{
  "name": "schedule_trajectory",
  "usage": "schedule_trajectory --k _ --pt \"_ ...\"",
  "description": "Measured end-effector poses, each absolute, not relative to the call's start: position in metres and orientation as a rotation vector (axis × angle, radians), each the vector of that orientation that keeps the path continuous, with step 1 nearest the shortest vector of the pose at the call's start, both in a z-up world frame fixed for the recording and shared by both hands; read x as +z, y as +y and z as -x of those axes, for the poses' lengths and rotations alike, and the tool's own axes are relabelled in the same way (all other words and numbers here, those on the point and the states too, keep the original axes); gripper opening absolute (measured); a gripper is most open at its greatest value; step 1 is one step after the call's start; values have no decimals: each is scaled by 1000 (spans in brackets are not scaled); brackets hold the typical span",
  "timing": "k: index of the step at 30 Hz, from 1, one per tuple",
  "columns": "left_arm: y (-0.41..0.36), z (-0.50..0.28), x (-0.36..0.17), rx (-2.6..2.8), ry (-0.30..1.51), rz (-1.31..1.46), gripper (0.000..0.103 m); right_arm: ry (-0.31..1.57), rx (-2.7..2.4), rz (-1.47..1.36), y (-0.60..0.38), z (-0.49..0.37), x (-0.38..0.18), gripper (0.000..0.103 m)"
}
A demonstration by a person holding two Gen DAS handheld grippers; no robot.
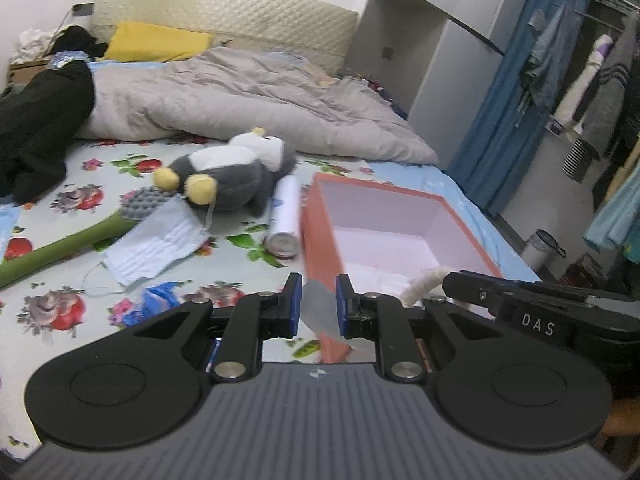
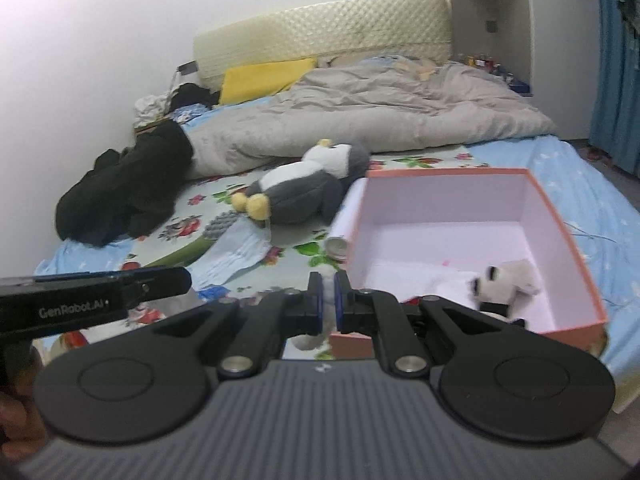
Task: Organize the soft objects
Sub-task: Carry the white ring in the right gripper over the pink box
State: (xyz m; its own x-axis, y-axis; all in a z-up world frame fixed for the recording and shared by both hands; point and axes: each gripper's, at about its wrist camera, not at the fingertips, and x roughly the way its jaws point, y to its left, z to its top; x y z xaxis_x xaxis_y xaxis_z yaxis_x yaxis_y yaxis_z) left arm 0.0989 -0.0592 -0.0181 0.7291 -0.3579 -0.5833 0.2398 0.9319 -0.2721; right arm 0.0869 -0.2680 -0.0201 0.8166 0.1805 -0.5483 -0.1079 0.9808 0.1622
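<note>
On the bed, the penguin lies left of the box; a small plush, seemingly, sits inside.

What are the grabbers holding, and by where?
Right gripper pinches the white plush toy by a thin fuzzy end. Left gripper pinches something pale grey, too blurred to name.

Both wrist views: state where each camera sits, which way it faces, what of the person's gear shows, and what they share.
Left wrist: sits behind the left gripper, looking down the bed toward the headboard; its jaws pinch something grey; the right gripper enters from the right.
Right wrist: sits behind the right gripper, facing the same way; its jaws pinch something pale; the left gripper enters from the left.
Shared: penguin plush, orange box, grey duvet.
</note>
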Motion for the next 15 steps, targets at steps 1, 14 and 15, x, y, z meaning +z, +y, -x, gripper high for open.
schedule_trajectory --k 1,14,15 --pt "-66 -98 -18 -341 682 183 21 596 144 -129 -275 -84 -19 10" --pt "-148 -121 -19 -445 727 152 21 610 32 -191 -344 -79 -24 10" --pt "-154 -126 -19 -450 732 147 21 612 28 -198 -349 -83 -25 10"
